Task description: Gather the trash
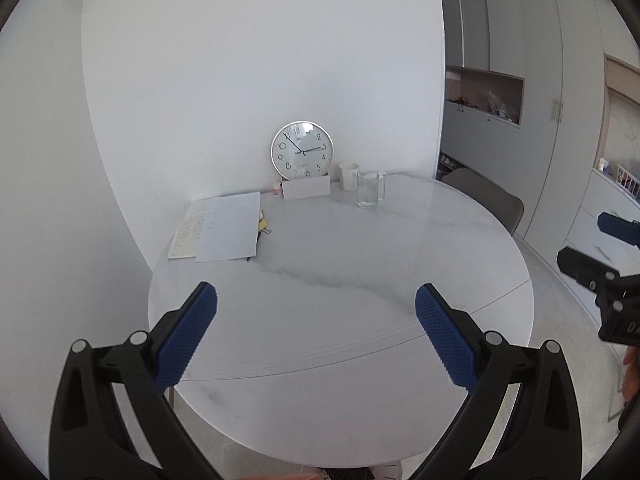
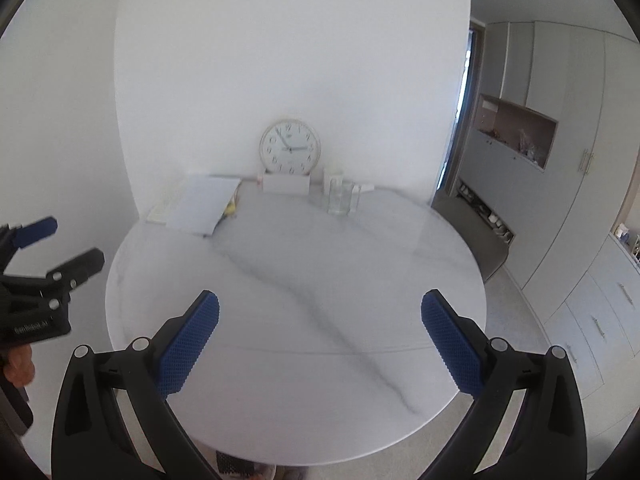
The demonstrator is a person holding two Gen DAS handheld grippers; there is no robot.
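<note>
Both tools, left tool [image 1: 316, 300] and right tool [image 2: 320, 306], gape above the table [image 1: 340, 248].

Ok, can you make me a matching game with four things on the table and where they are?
Things:
1. clock
2. glass pitcher
3. stack of papers
4. white card

Places:
A. lying flat on the left part of the table
B. standing in front of the clock's bottom edge
C. leaning against the wall at the back
D. just in front of the white cup, right of the clock

Pairs: 1-C, 2-D, 3-A, 4-B
</note>
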